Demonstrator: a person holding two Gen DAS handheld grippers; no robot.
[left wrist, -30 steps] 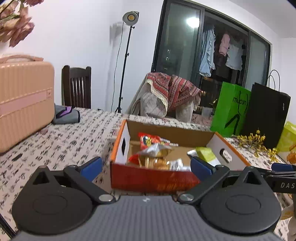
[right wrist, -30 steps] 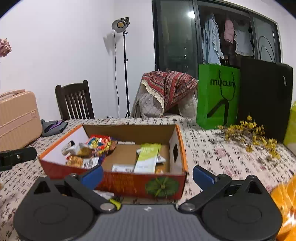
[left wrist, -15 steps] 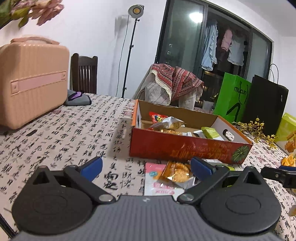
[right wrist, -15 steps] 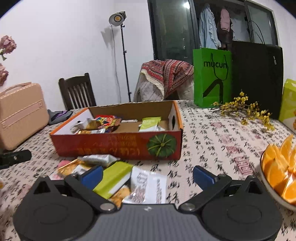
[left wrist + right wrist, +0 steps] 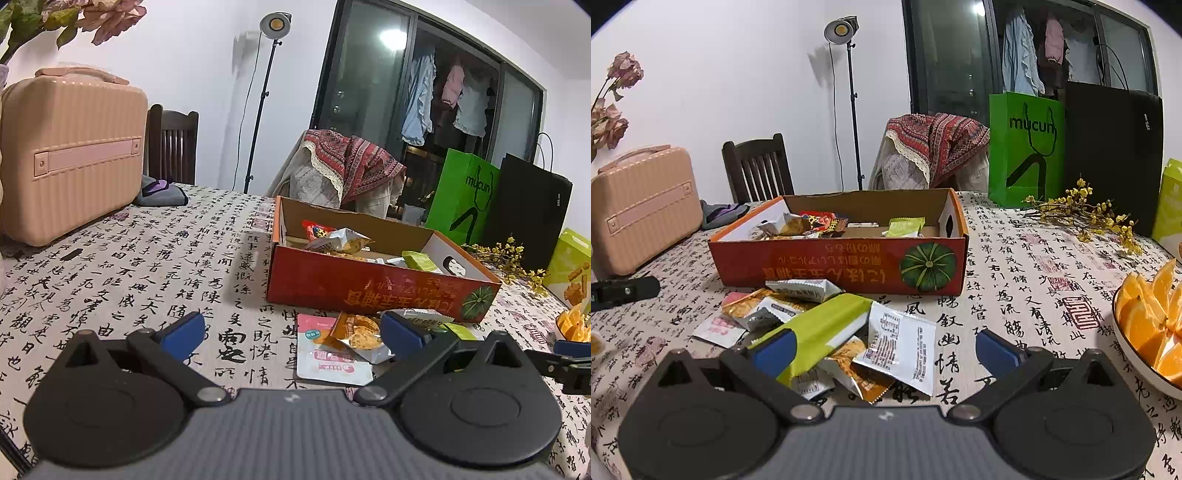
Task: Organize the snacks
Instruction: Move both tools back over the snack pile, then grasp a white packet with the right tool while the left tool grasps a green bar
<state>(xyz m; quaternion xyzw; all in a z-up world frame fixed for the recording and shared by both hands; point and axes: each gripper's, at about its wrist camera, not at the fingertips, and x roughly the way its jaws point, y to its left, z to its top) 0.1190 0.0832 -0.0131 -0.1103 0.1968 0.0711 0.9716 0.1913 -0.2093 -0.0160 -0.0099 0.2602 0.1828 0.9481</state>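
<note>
An open red cardboard box (image 5: 827, 264) (image 5: 369, 284) with several snack packets inside stands on the patterned tablecloth. Loose packets lie in front of it: a long green packet (image 5: 820, 332), a white packet with printed text (image 5: 901, 347), an orange cookie packet (image 5: 360, 332), a pink-and-white packet (image 5: 328, 356) and a silver packet (image 5: 803, 290). My left gripper (image 5: 291, 332) is open and empty, low over the table left of the pile. My right gripper (image 5: 884, 349) is open and empty, just above the green and white packets.
A pink suitcase (image 5: 70, 155) stands at the table's left. A plate of orange wedges (image 5: 1152, 317) sits at the right edge. Green (image 5: 1025, 147) and black (image 5: 1112, 155) bags and yellow flower sprigs (image 5: 1082, 214) stand behind. The left gripper shows in the right wrist view (image 5: 624, 291).
Both grippers have pulled back from over the box toward the near side of the table and lowered. The loose packets in front of the box have come into view. Both stay open.
</note>
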